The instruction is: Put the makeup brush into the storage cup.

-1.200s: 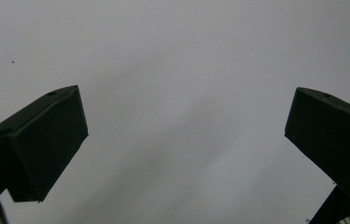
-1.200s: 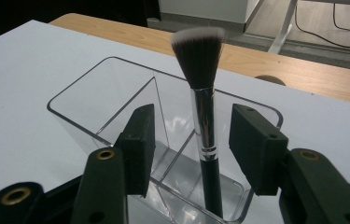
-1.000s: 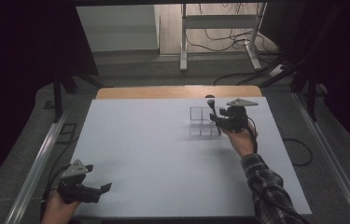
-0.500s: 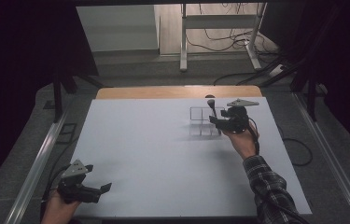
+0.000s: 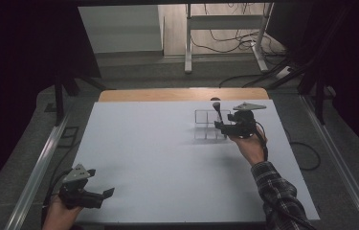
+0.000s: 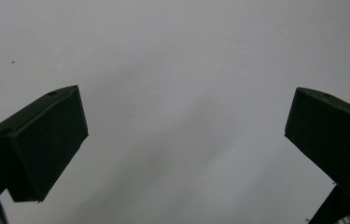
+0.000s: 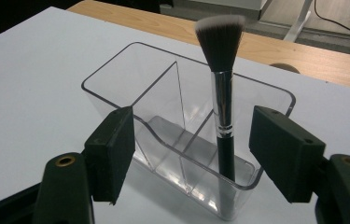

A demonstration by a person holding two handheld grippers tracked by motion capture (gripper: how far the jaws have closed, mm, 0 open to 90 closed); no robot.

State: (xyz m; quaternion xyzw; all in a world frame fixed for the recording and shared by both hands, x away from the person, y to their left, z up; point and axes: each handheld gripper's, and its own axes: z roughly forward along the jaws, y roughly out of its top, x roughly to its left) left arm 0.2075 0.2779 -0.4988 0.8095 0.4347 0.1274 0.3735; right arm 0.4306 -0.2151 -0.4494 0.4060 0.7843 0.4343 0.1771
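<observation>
- Currently the right gripper (image 7: 189, 154) sits at the clear organizer (image 7: 140, 74), at about 2 o'clock on the white table (image 5: 167, 158) in the high view.
- Its jaws have just been opening; they stand apart with a plain gap on either side, and the pads press on nothing.
- Between the jaws, in the right gripper view, stands a makeup brush (image 7: 222, 88): upright with a slight tilt, bristles up, black handle down in the organizer's near right compartment.
- Brush makeup: dark bristle head with pale tips, silver collar, black handle. It is free of both jaws.
- Organizer: clear plastic with inner dividers. The other compartments look bare.
- Seen from above, the brush (image 5: 217, 109) rises at the organizer's (image 5: 205, 125) right side, just at 9 o'clock of the right gripper (image 5: 221, 126).
- The left gripper (image 5: 105, 195) rests at 7 o'clock on the table, near the front edge, well apart from the organizer.
- The left gripper's (image 6: 182, 140) jaws are spread wide over bare white tabletop; nothing is between them.
- A wooden strip (image 5: 167, 94) borders the table at 12 o'clock.
</observation>
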